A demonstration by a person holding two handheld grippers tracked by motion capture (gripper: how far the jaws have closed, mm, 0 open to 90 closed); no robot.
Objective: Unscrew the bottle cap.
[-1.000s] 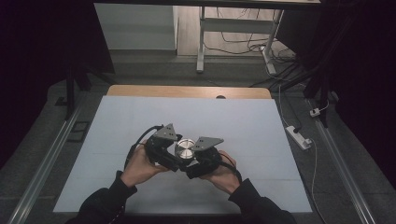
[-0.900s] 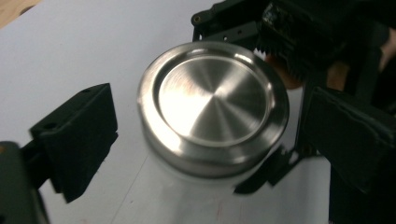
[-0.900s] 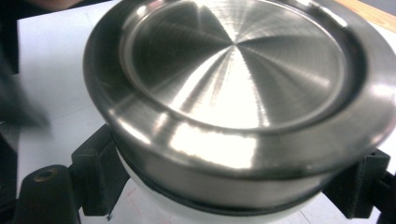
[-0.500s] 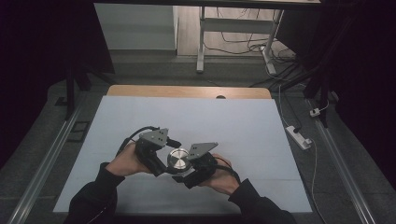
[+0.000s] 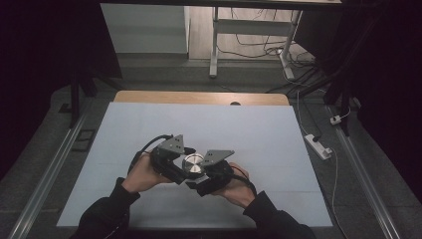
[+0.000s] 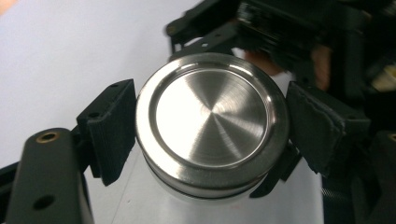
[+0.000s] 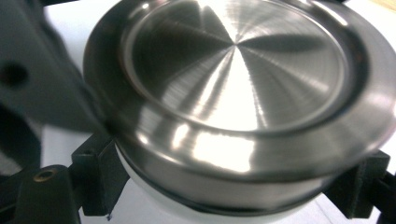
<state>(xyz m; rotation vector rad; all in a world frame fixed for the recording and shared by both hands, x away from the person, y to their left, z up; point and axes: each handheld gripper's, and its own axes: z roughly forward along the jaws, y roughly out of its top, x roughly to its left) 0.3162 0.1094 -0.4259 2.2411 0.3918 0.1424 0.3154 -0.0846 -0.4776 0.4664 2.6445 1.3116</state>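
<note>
A white container with a brushed steel lid point(image 5: 193, 163) is held up over the near middle of the table between both grippers. In the left gripper view, my left gripper point(image 6: 212, 128) is shut on the steel lid point(image 6: 210, 119), one black pad point(image 6: 112, 128) on each side of its rim. In the right gripper view, my right gripper point(image 7: 229, 196) is shut on the white body point(image 7: 154, 200) just under the lid point(image 7: 238, 70). In the high view the left gripper point(image 5: 187, 160) comes in from the left and the right gripper point(image 5: 199, 174) from the right.
The white table top point(image 5: 259, 134) has a wooden strip point(image 5: 199, 97) along its far edge. A power strip point(image 5: 318, 145) and cables lie on the floor to the right. A metal rail point(image 5: 45, 174) runs along the left side.
Both hands dropped toward the person with the container half a second ago, and the left forearm swung out left. They have since risen slightly and the forearm has come back in.
</note>
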